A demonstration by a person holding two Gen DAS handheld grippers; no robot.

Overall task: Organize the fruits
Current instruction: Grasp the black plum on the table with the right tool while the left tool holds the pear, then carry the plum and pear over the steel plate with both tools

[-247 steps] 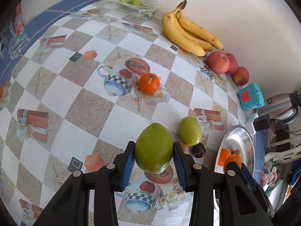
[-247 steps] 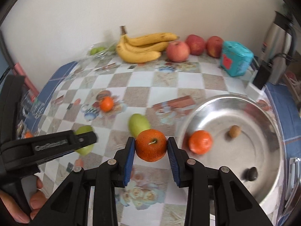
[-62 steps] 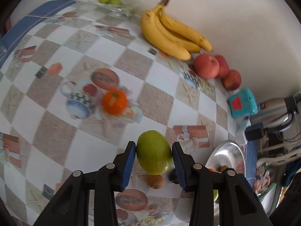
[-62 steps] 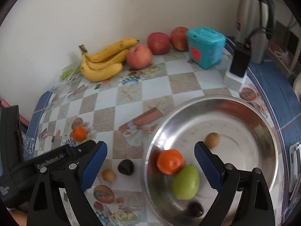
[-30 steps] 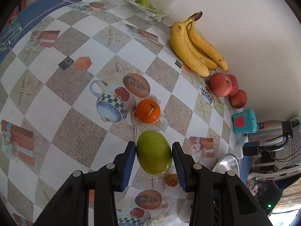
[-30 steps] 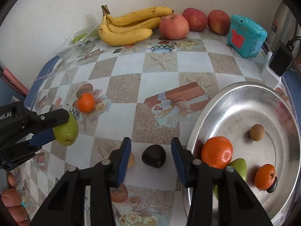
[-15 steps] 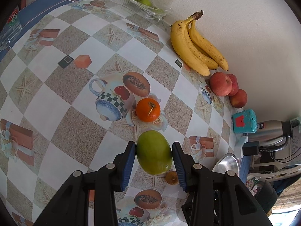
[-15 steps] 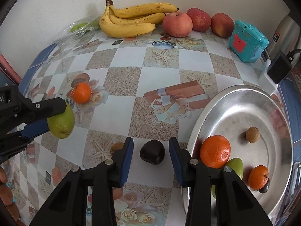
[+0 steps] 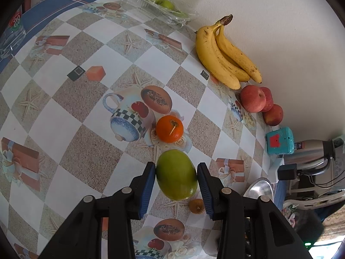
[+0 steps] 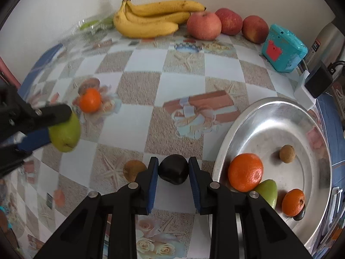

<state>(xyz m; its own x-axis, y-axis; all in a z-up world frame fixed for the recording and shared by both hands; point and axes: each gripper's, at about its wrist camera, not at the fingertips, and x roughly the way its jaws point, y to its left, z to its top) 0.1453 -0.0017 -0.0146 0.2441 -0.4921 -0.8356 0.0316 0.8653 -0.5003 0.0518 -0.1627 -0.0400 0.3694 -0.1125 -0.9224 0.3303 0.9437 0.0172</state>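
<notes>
Closing on the dark fruit (image 10: 173, 169), right gripper (image 10: 173, 173); left gripper (image 9: 176, 180) still clamps green mango (image 9: 176, 177).

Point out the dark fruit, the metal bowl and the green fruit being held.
dark fruit (image 10: 173, 169), right wrist view, its top.
metal bowl (image 10: 278, 116), right wrist view, bare inner wall.
green fruit (image 9: 176, 174), left wrist view, its middle.

I am counting three round orange tangerines (image 10: 245, 172), two big green mangoes (image 10: 64, 135), three red apples (image 10: 204, 25), two dark round fruits (image 10: 173, 169), two small brown fruits (image 10: 287, 153), one yellow banana bunch (image 10: 151, 18)
</notes>
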